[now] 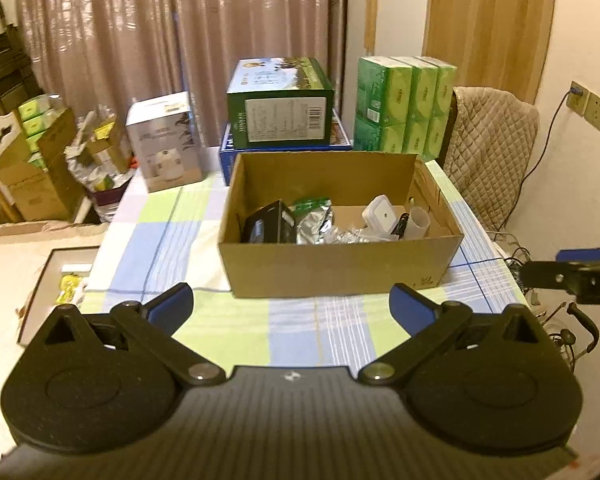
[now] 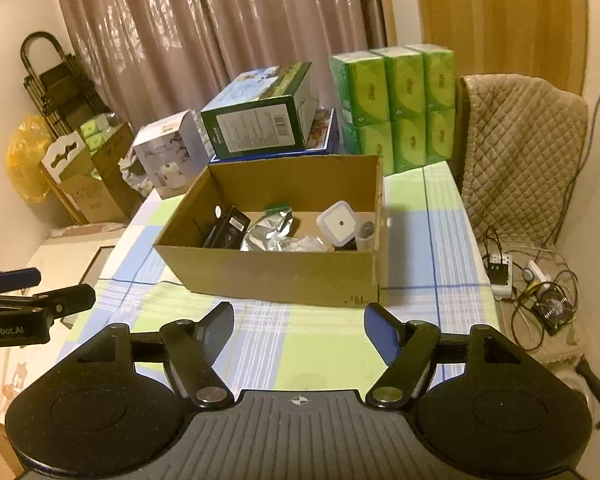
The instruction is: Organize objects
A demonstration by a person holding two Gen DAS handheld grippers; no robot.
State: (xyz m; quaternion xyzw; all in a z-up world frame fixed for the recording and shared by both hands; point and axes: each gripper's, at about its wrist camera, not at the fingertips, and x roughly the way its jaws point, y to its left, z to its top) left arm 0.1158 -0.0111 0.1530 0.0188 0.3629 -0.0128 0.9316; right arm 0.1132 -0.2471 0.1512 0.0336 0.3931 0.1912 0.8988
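A cardboard box point(image 1: 340, 264) is parked toward the far edge of the table point(image 1: 236, 332), on a checked cloth, nearer the right edge than the left. Inside it, a black packet point(image 1: 266, 226) is leaned against the left wall, a crumpled foil bag point(image 1: 314, 226) is laid in the middle with a bit of green packaging behind it, and a white square plug point(image 1: 382, 212) plus a pale cup point(image 1: 418, 220) are tucked into the right end.

Both grippers are held over the near edge, well short of the box. The left gripper point(image 1: 292, 304) is seen with its blue-padded fingers spread wide and nothing between them. The right gripper point(image 2: 298, 330) is spread the same way, also empty.

Behind the box, along the far edge, a green carton point(image 1: 280, 106) is stacked on a flat blue one point(image 1: 228, 156), a white box point(image 1: 166, 144) is stood to the left, and a block of green tissue packs point(image 1: 404, 104) is piled at the far right corner. A chair with a quilted cover point(image 1: 488, 136) is pushed up beside the right edge, and cables are tangled on the floor below it.
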